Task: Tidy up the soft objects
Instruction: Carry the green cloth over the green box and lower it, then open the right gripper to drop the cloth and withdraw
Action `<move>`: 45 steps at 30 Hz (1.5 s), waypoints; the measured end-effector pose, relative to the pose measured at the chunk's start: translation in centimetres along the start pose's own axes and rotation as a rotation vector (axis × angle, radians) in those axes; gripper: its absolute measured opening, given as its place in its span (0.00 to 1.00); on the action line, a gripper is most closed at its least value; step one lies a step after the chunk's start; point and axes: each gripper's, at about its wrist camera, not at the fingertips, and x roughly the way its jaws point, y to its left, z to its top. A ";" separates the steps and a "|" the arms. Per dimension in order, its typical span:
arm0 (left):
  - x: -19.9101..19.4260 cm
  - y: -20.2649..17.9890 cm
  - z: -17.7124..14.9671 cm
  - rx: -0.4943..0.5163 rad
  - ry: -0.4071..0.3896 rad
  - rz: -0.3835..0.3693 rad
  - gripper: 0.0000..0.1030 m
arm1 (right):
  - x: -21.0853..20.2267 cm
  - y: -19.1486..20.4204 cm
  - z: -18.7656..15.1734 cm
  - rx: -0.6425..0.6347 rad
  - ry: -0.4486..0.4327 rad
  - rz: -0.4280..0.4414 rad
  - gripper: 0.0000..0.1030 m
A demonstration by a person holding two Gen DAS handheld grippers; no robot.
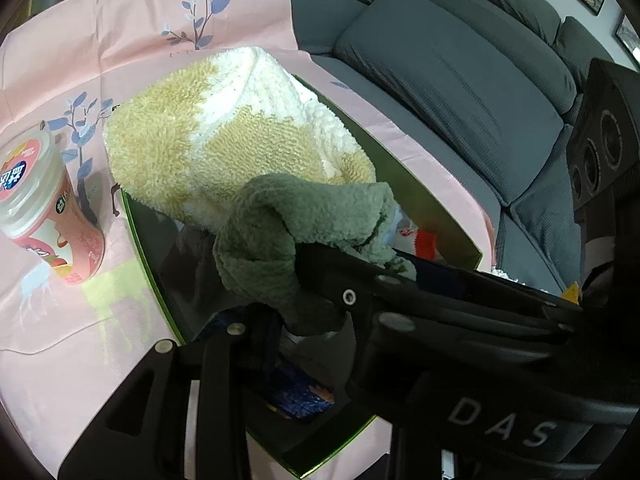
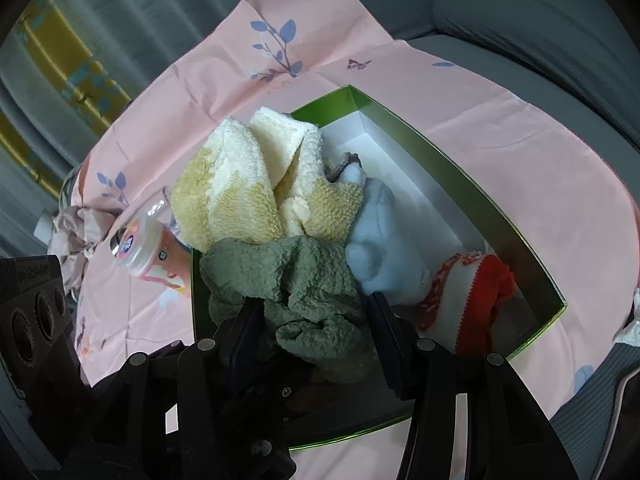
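A green box (image 2: 472, 184) with a white inside sits on a pink cloth. In it lie a yellow and white towel (image 2: 256, 184), a green towel (image 2: 304, 276), a light blue soft item (image 2: 376, 248) and a red and white item (image 2: 468, 304). My right gripper (image 2: 316, 320) is open, its fingers on either side of the green towel. In the left wrist view the yellow towel (image 1: 224, 140) hangs over the box edge (image 1: 144, 248). The green towel (image 1: 288, 232) lies bunched against my left gripper (image 1: 304, 296); whether the fingers pinch it cannot be told.
A pink lidded jar (image 1: 44, 208) stands on the pink cloth (image 1: 60, 360) left of the box; it also shows in the right wrist view (image 2: 156, 252). Grey sofa cushions (image 1: 460, 92) lie behind. Crumpled paper (image 2: 76, 232) sits at the cloth's left edge.
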 end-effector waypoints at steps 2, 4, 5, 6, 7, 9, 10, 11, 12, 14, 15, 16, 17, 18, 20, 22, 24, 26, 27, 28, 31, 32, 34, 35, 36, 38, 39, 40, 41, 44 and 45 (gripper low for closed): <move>0.1 -0.1 0.0 0.003 0.004 0.011 0.30 | 0.1 -0.2 0.0 0.006 0.003 0.000 0.52; 0.2 -0.3 0.0 0.004 0.007 0.020 0.31 | 0.1 -0.2 0.0 0.009 0.003 -0.001 0.52; 0.2 -0.3 -0.1 0.007 0.010 0.024 0.32 | 0.1 -0.3 0.1 0.011 0.004 -0.001 0.52; 0.3 -0.4 0.0 0.009 0.013 0.027 0.33 | 0.2 -0.3 0.1 0.012 0.005 -0.001 0.52; 0.3 -0.4 0.0 0.010 0.015 0.029 0.33 | 0.2 -0.4 0.1 0.013 0.005 -0.002 0.53; 0.4 -0.3 0.1 0.012 0.020 0.034 0.35 | 0.2 -0.5 0.2 0.018 0.002 -0.008 0.55; 0.5 -0.5 0.1 0.013 0.023 0.037 0.36 | 0.2 -0.5 0.1 0.021 0.002 -0.009 0.55; 0.5 -0.5 0.2 0.017 0.026 0.041 0.37 | 0.2 -0.6 0.1 0.023 0.003 -0.010 0.55; 0.6 -0.6 0.2 0.020 0.029 0.043 0.38 | 0.3 -0.6 0.1 0.023 0.004 -0.010 0.56; 0.6 -0.7 0.1 0.025 0.032 0.046 0.41 | 0.2 -0.7 0.1 0.025 0.004 -0.008 0.56; 0.6 -0.6 0.1 0.025 0.031 0.050 0.43 | 0.2 -0.7 0.1 0.028 0.004 -0.007 0.56; 0.6 -0.8 0.1 0.023 0.032 0.056 0.44 | 0.2 -0.8 0.2 0.031 0.005 -0.004 0.56; 0.6 -0.7 0.1 0.022 0.031 0.058 0.45 | 0.2 -0.8 0.2 0.034 0.005 -0.002 0.56; 0.5 -0.7 0.1 0.022 0.032 0.061 0.48 | 0.2 -0.8 0.2 0.037 0.005 0.000 0.56; 0.4 -0.6 0.0 0.024 0.030 0.071 0.52 | 0.1 -0.8 0.3 0.039 0.003 0.000 0.56; 0.3 -0.6 0.0 0.027 0.029 0.071 0.55 | 0.0 -0.8 0.2 0.038 -0.002 -0.002 0.57; 0.1 -0.6 0.0 0.029 0.028 0.073 0.59 | -0.2 -0.8 0.1 0.039 -0.011 -0.007 0.61; -0.1 -0.7 -0.1 0.034 0.018 0.086 0.63 | -0.4 -0.7 0.1 0.038 -0.019 -0.015 0.62; -0.2 -0.7 -0.1 0.036 0.015 0.094 0.65 | -0.5 -0.7 0.1 0.036 -0.022 -0.018 0.62; -0.3 -0.7 -0.1 0.036 0.012 0.099 0.68 | -0.6 -0.7 0.1 0.036 -0.025 -0.018 0.63; -0.9 -0.6 -0.1 0.035 -0.002 0.106 0.73 | -1.0 -0.6 0.2 0.038 -0.043 -0.029 0.69; -1.1 -0.6 -0.1 0.036 -0.007 0.108 0.74 | -1.2 -0.5 0.2 0.037 -0.050 -0.033 0.71; -1.6 -0.7 -0.1 0.044 -0.023 0.113 0.76 | -1.6 -0.5 0.2 0.037 -0.067 -0.046 0.75; -1.9 -0.8 -0.1 0.049 -0.030 0.117 0.76 | -1.7 -0.5 0.2 0.037 -0.073 -0.050 0.76; -2.2 -0.8 -0.1 0.054 -0.036 0.122 0.79 | -2.0 -0.5 0.2 0.038 -0.080 -0.053 0.77; -2.8 -0.9 -0.2 0.063 -0.055 0.132 0.83 | -2.4 -0.5 0.2 0.038 -0.095 -0.055 0.80; -3.1 -1.0 -0.2 0.064 -0.065 0.132 0.86 | -2.6 -0.5 0.2 0.040 -0.104 -0.057 0.81; -3.5 -0.9 -0.3 0.062 -0.075 0.125 0.87 | -2.9 -0.6 0.2 0.044 -0.114 -0.059 0.81; -3.8 -0.8 -0.3 0.057 -0.083 0.117 0.87 | -3.0 -0.6 0.2 0.046 -0.120 -0.061 0.82; -4.9 -0.7 -0.2 0.048 -0.104 0.111 0.87 | -3.8 -0.8 0.2 0.053 -0.147 -0.057 0.84; -5.3 -0.7 -0.2 0.049 -0.114 0.114 0.87 | -4.2 -0.8 0.2 0.055 -0.157 -0.057 0.85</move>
